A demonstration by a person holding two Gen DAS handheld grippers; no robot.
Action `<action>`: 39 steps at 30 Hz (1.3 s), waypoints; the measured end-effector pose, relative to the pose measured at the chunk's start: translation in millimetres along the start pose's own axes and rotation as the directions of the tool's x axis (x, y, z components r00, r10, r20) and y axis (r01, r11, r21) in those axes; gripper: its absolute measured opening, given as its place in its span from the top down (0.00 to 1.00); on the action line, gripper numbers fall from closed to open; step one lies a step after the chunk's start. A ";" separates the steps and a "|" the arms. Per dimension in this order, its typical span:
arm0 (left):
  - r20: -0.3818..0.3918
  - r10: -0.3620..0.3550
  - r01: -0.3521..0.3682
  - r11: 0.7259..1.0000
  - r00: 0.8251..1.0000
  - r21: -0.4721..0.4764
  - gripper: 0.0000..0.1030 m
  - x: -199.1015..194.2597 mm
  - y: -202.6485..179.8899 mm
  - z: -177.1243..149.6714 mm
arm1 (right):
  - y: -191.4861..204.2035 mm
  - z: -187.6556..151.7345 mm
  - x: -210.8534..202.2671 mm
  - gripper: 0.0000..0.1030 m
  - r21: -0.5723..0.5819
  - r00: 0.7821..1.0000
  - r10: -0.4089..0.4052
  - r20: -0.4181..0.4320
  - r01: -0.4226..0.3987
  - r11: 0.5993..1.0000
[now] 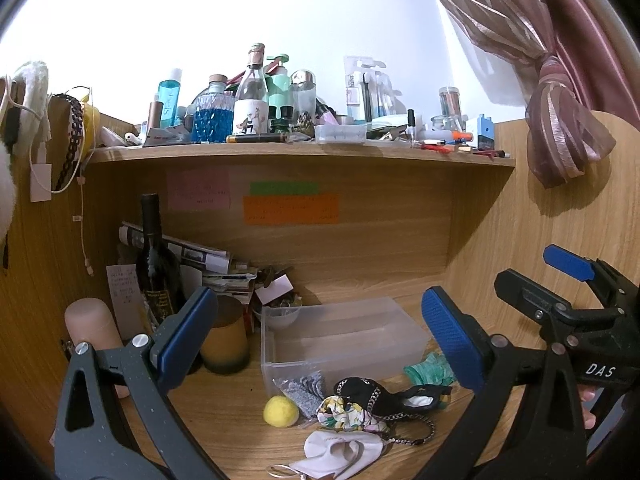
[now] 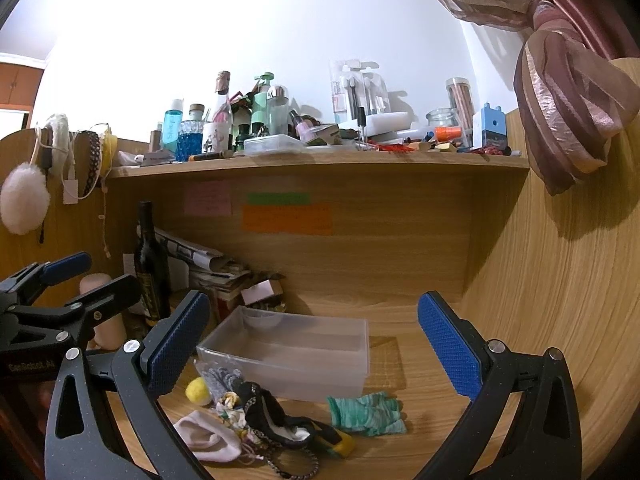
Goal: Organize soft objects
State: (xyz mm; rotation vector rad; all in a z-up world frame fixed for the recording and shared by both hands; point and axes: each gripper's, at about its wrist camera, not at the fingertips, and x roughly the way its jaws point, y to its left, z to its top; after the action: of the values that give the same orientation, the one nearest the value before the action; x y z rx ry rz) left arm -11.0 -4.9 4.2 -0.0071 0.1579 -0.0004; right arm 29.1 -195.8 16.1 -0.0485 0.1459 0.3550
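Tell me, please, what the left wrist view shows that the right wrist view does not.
Only the left wrist view shows the brown cup beside the clear plastic box, and the right tongs at its right edge.

Only the right wrist view shows the white pom-pom hanging at the left, and the left tongs at its left edge.

Both show the box, the yellow ball, the green glove, the white cloth, the dark bottle and the cluttered shelf. All tongs are open and hold nothing.

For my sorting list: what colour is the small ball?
Yellow ball; clearest in the left wrist view.
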 end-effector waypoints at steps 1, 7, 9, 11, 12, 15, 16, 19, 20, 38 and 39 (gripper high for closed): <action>0.001 -0.001 0.001 1.000 1.000 0.001 0.00 -0.3 -0.1 -0.2 | -0.1 0.4 -0.6 0.00 0.000 1.000 0.000 0.002 0.000 1.000; 0.000 -0.008 0.008 1.000 1.000 0.001 0.00 -0.5 -1.6 -0.2 | 0.0 2.2 -4.1 0.00 -0.002 1.000 0.001 0.012 -0.001 1.000; 0.000 -0.007 0.007 1.000 1.000 0.001 0.00 -0.5 -1.9 -0.3 | -0.1 2.2 -5.6 0.00 -0.004 1.000 0.001 0.016 -0.001 1.000; 0.001 -0.006 0.006 1.000 1.000 0.002 0.00 -0.6 -1.7 -0.5 | -0.4 2.5 -6.2 0.00 -0.005 1.000 -0.001 0.018 0.001 1.000; 0.001 -0.007 0.007 1.000 1.000 0.002 0.00 -0.6 -1.8 -0.3 | -0.4 2.8 -6.1 0.00 -0.004 1.000 -0.001 0.018 0.001 1.000; 0.002 -0.007 0.007 1.000 1.000 0.003 0.00 -0.6 -1.4 -0.1 | -0.3 3.0 -6.4 0.00 -0.005 1.000 -0.001 0.018 0.001 1.000; 0.003 -0.006 0.006 1.000 1.000 0.005 0.00 -1.0 -1.9 -0.7 | -0.3 3.3 -6.6 0.00 -0.005 1.000 -0.001 0.019 0.001 1.000; 0.005 -0.010 0.010 1.000 1.000 0.007 0.00 -1.0 -2.6 -0.9 | -0.5 3.5 -6.6 0.00 -0.004 1.000 0.000 0.019 0.000 1.000; 0.006 -0.011 0.011 1.000 1.000 0.007 0.00 -1.3 -2.7 -1.3 | -0.6 3.6 -6.8 0.00 -0.004 1.000 0.000 0.020 0.000 1.000; 0.008 -0.012 0.012 1.000 1.000 0.011 0.00 -2.8 -4.6 -3.0 | -3.6 4.1 -8.8 0.00 0.006 1.000 0.005 0.022 -0.005 1.000; 0.007 -0.012 0.012 1.000 1.000 0.011 0.00 -2.7 -4.8 -3.0 | -3.5 3.9 -8.7 0.00 0.006 1.000 0.004 0.021 -0.005 1.000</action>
State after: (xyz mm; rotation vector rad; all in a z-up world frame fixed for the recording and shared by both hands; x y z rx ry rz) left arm -14.1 -9.7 1.8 0.0027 0.1502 -0.0136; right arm 22.7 -201.8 21.4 -0.0384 0.1260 0.3595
